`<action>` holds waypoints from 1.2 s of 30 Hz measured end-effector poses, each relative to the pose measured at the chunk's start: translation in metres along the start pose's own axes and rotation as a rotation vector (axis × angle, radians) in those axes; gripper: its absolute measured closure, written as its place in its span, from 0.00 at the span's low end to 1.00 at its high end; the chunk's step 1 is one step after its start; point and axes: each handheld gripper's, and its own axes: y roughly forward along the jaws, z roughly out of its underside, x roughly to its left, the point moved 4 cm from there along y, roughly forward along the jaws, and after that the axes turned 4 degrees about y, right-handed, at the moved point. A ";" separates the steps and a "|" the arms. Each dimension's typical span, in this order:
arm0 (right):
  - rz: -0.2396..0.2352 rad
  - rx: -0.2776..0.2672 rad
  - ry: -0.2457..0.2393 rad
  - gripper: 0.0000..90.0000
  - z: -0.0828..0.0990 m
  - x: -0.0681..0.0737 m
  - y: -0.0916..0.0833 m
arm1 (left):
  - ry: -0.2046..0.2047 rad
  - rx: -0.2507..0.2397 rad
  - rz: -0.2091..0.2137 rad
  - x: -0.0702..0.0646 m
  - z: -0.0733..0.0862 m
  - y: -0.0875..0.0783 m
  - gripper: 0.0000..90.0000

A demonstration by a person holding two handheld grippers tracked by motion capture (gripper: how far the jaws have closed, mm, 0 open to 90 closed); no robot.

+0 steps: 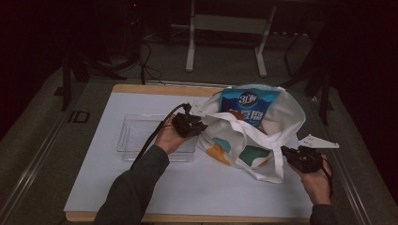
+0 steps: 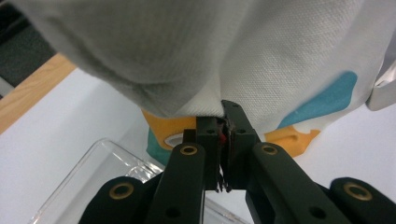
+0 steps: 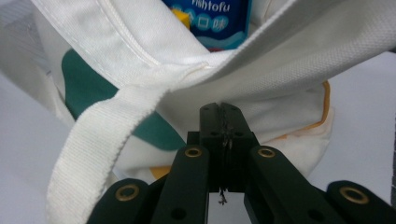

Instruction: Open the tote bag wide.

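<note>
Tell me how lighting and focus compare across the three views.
High view: dim, dark surroundings, tote bag and blue packet still legible. Left gripper view: bright, the nearest cloth soft, jaws sharp. Right gripper view: bright, weave crisp, packet print readable.

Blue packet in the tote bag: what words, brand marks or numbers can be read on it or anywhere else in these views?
"tofu", white letters on the blue packet, in the right gripper view.
"3" inside a round logo at the packet's top, high view; the rest of the logo is blurred.
Large white characters across the packet: too blurred to read.
Tote bag: coloured shapes, no lettering.
</note>
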 end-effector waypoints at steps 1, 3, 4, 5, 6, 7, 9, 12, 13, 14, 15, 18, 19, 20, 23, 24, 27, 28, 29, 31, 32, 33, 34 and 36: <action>0.000 0.003 -0.001 0.99 0.001 0.001 0.001 | -0.003 0.001 0.000 0.000 0.000 0.000 0.97; 0.000 0.007 -0.004 0.99 0.001 0.002 0.003 | -0.002 0.006 0.001 0.000 0.001 0.000 0.97; 0.001 0.013 -0.010 0.99 0.001 0.003 0.004 | -0.003 0.009 0.000 0.000 0.001 0.000 0.97; 0.003 0.022 -0.018 0.99 0.001 0.004 0.005 | -0.008 0.013 -0.001 0.000 0.001 0.000 0.97; 0.007 0.027 -0.022 0.99 0.001 0.004 0.006 | -0.010 0.013 -0.006 0.000 0.000 0.000 0.96; 0.007 0.025 -0.023 0.99 0.001 0.005 0.006 | -0.013 0.015 -0.011 -0.001 0.000 -0.001 0.95; 0.013 0.027 -0.020 0.99 0.001 0.005 0.006 | 0.006 0.029 -0.021 -0.004 0.002 -0.002 0.86; 0.008 0.020 -0.006 0.99 0.003 0.002 0.005 | 0.038 0.031 -0.025 -0.010 0.003 -0.007 0.76; 0.002 0.015 0.001 0.99 0.003 0.001 0.005 | 0.046 0.019 -0.021 -0.013 0.002 -0.009 0.75; -0.002 0.012 0.008 0.99 0.004 0.001 0.004 | 0.052 0.003 -0.020 -0.015 0.002 -0.012 0.73; -0.003 0.010 0.010 0.99 0.004 0.001 0.004 | 0.058 -0.006 -0.020 -0.017 0.001 -0.014 0.72; -0.004 0.009 0.010 0.99 0.004 0.001 0.004 | 0.088 -0.035 -0.014 -0.023 -0.003 -0.018 0.70; -0.003 0.010 0.012 0.99 0.003 0.001 0.004 | 0.095 -0.044 -0.022 -0.025 -0.005 -0.019 0.69; -0.003 0.009 0.010 0.99 0.003 0.001 0.005 | 0.099 -0.049 -0.031 -0.026 -0.008 -0.019 0.68; -0.002 0.010 0.008 0.99 0.002 0.002 0.005 | 0.106 -0.083 -0.040 -0.031 -0.016 -0.016 0.66; -0.002 0.009 0.008 0.99 0.003 0.002 0.006 | 0.115 -0.098 -0.050 -0.032 -0.019 -0.014 0.65; -0.003 0.008 0.008 0.99 0.003 0.002 0.005 | 0.112 -0.110 -0.047 -0.035 -0.026 -0.006 0.64; -0.004 0.006 0.011 0.99 0.003 0.002 0.005 | 0.108 -0.098 -0.052 -0.036 -0.027 -0.002 0.64; -0.004 0.006 0.013 0.99 0.003 0.002 0.005 | 0.110 -0.087 -0.059 -0.036 -0.028 0.001 0.64; -0.002 0.007 0.012 0.99 0.003 0.001 0.004 | 0.111 -0.085 -0.072 -0.038 -0.030 0.005 0.69; -0.002 0.007 0.012 0.99 0.003 0.001 0.004 | 0.117 -0.080 -0.085 -0.038 -0.031 0.006 0.77; -0.001 0.005 0.013 0.99 0.003 0.001 0.004 | 0.112 -0.083 -0.079 -0.039 -0.032 0.005 0.86; 0.000 0.001 0.014 0.99 0.003 0.000 0.003 | 0.114 -0.086 -0.082 -0.040 -0.032 0.004 0.93; 0.007 -0.005 0.017 0.99 0.003 -0.001 0.002 | 0.133 -0.083 -0.086 -0.043 -0.032 0.002 0.98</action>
